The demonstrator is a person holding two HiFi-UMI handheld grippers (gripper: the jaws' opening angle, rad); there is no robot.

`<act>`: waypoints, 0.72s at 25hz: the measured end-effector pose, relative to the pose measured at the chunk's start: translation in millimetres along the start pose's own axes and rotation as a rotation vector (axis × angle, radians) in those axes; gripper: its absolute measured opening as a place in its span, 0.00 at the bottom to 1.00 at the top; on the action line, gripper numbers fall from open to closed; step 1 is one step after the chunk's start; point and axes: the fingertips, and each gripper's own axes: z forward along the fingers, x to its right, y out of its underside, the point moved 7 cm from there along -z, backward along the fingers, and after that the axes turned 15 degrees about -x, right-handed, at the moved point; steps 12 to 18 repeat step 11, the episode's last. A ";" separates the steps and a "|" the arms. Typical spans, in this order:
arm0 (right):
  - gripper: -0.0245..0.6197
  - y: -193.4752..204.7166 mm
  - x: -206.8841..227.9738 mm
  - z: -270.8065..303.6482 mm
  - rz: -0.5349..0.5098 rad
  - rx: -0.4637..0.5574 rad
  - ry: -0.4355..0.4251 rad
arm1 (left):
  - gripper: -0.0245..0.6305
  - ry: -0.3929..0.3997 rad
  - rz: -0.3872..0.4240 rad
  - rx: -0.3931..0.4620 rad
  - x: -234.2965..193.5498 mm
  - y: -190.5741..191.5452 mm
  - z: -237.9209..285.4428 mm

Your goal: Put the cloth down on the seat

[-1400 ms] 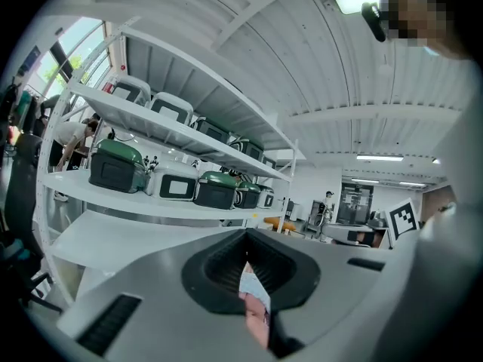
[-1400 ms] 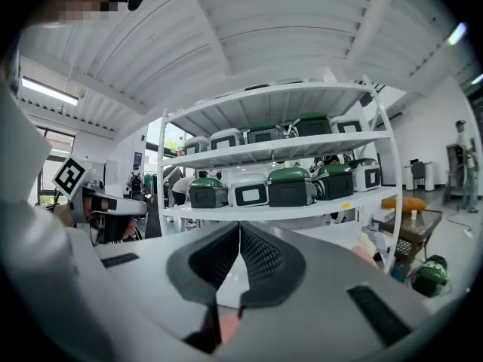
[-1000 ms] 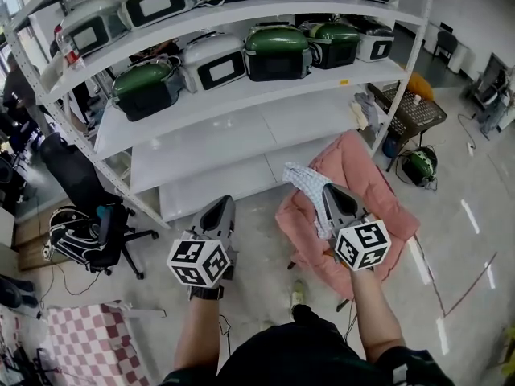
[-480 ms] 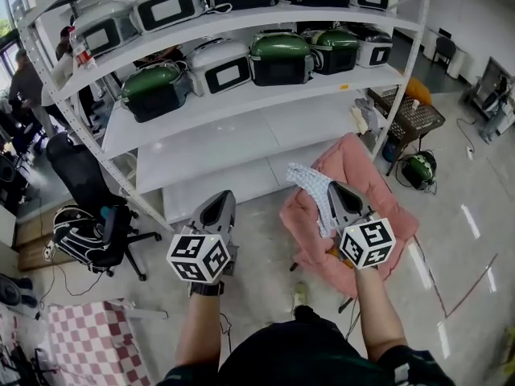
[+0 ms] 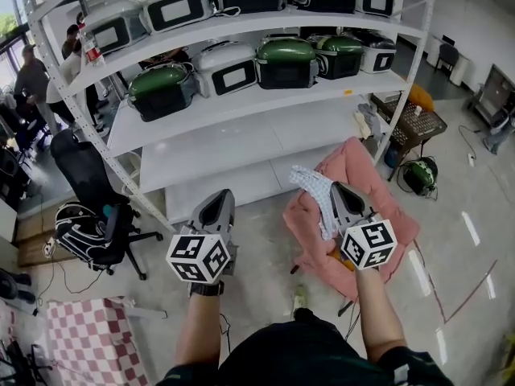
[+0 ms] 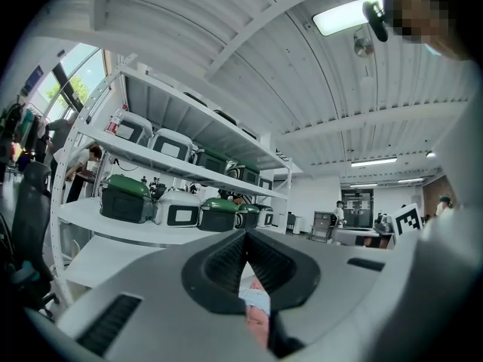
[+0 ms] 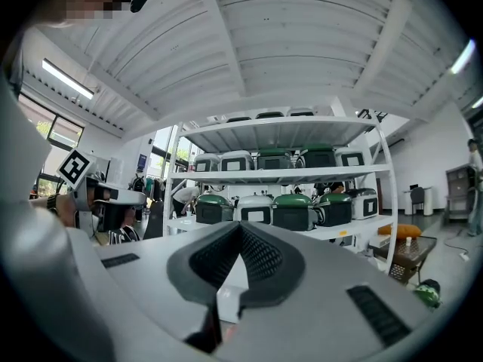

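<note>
A pale checked cloth lies crumpled on the pink cushioned seat, at its left edge. My right gripper hovers level over the seat, just right of the cloth, its jaws shut with nothing seen between them. My left gripper is held level over the bare floor to the left, also shut and empty. In the left gripper view the shut jaws leave a gap below them, through which the cloth and the pink seat show. In the right gripper view the jaw tips meet.
A white shelf rack with several green and white cases stands just ahead; its right post is near the seat. A black office chair stands at the left, a brown basket and a green case at the right. People stand far left.
Both grippers have risen a little and stay shut. The cloth stays on the pink seat.
</note>
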 end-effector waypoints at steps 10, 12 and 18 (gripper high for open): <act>0.05 -4.0 -0.2 -3.1 -0.010 0.012 0.014 | 0.05 0.006 0.010 0.014 2.8 -4.9 -1.1; 0.05 -3.9 -0.3 -3.2 -0.011 0.013 0.015 | 0.05 0.007 0.012 0.015 2.8 -5.1 -1.1; 0.05 -3.9 -0.3 -3.2 -0.011 0.013 0.015 | 0.05 0.007 0.012 0.015 2.8 -5.1 -1.1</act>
